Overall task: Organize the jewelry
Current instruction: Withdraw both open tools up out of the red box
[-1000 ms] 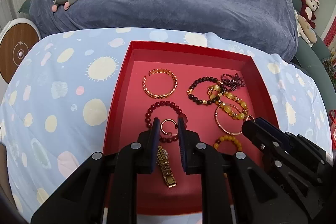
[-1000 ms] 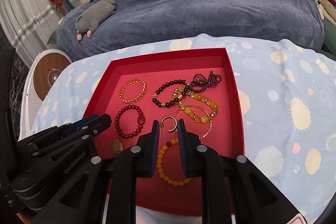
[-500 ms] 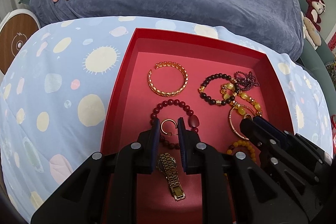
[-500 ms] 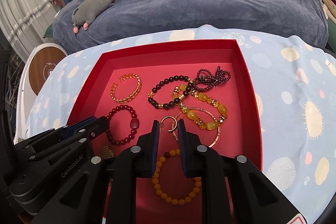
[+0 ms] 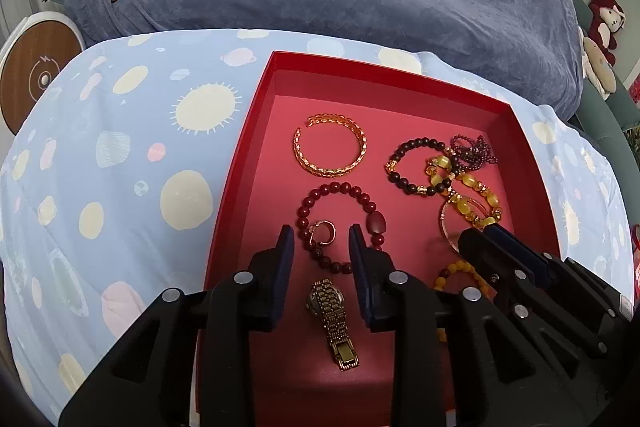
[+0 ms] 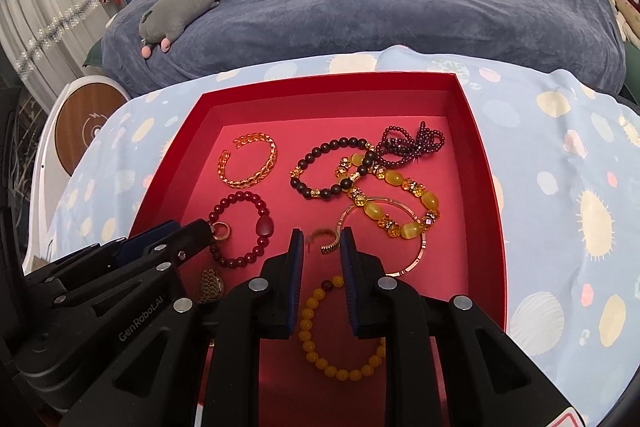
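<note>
Left hand-held gripper (image 5: 321, 241) is hovering low-centre of its frame over the shallow red cardboard tray (image 5: 256, 131); jaws have just been opening, now parted w/ a small gold ring (image 5: 323, 231) lying free between them, inside the dark red beaded bracelet (image 5: 340, 223). Gold link watch (image 5: 335, 319) is lying just below, btwn the fingers. Right hand-held gripper (image 6: 322, 243) is sitting at centre-bottom of its view, jaws close either side of a second gold ring (image 6: 325, 241); can't tell if pads are actually pressing it. Yellow bead bracelet (image 6: 340, 331) is lying beneath. Tray is resting on the pale blue spotted sheet (image 6: 560, 187).
</note>
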Motion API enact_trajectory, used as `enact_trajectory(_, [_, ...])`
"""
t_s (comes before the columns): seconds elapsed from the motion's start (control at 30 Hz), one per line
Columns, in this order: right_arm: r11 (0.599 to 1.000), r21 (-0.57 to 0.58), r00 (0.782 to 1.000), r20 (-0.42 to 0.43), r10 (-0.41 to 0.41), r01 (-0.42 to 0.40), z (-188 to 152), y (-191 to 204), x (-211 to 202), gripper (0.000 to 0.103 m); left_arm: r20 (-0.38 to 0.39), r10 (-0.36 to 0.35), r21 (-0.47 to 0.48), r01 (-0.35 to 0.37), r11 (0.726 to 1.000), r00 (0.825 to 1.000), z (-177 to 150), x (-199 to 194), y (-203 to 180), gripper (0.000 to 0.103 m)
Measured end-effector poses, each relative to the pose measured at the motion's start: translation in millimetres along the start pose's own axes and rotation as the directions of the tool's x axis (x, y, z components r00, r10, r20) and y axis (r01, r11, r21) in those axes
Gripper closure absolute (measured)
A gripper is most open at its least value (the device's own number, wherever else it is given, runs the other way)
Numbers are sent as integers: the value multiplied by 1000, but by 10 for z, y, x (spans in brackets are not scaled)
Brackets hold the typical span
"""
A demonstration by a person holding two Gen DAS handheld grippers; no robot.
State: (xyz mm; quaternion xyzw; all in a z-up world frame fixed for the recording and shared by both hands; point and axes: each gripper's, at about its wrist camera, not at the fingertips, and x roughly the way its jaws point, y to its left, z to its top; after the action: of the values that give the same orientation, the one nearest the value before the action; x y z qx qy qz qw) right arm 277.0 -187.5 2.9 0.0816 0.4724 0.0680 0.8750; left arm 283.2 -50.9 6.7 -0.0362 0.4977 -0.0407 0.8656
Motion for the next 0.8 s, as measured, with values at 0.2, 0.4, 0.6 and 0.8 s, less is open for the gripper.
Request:
enact_trajectory(0.2, [1000,-4,1000,5,-2,2,-18,48,-99,83,17,4,-5,-4,1000,1000,-23,-131,11,65])
enact_trajectory(0.4, [1000,-7,1000,14,-5,6,-84,79,-278,82,32,1,1,-1,1000,999,-79,-316,-1,65])
enact_trajectory(0.6, [1000,-6,1000,25,-14,14,-203,133,-484,82,45,-2,8,2,1000,999,-186,-519,-31,65])
enact_trajectory(0.8, [1000,0,999,42,-20,20,-356,172,-707,82,51,-7,13,6,1000,999,-331,-715,-37,65])
